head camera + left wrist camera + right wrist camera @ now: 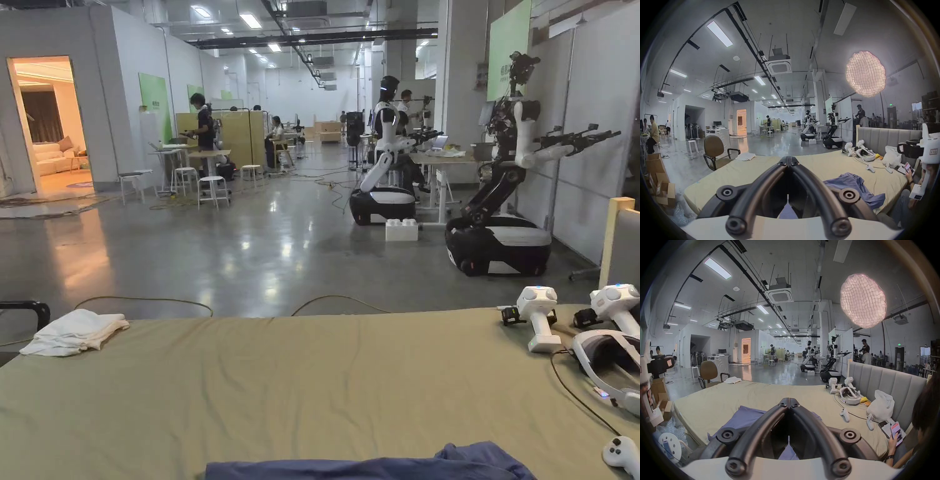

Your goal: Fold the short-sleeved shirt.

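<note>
The blue shirt point(375, 469) is cut off by the head view's lower edge; in the right gripper view the right tongs point(789, 402) hide its middle.

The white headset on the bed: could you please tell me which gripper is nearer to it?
Right. The right gripper is left of the headset, above the blue shirt; the left gripper is farther left.

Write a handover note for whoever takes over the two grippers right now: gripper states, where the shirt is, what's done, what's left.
Left gripper: jaws shut, holding nothing, raised above the bed.
Right gripper: jaws shut, holding nothing, also raised.
Blue shirt: lies crumpled at the near edge of the bed, not in either gripper.
Done: no fold made yet.
Left: spread the shirt flat, then fold it.
</note>
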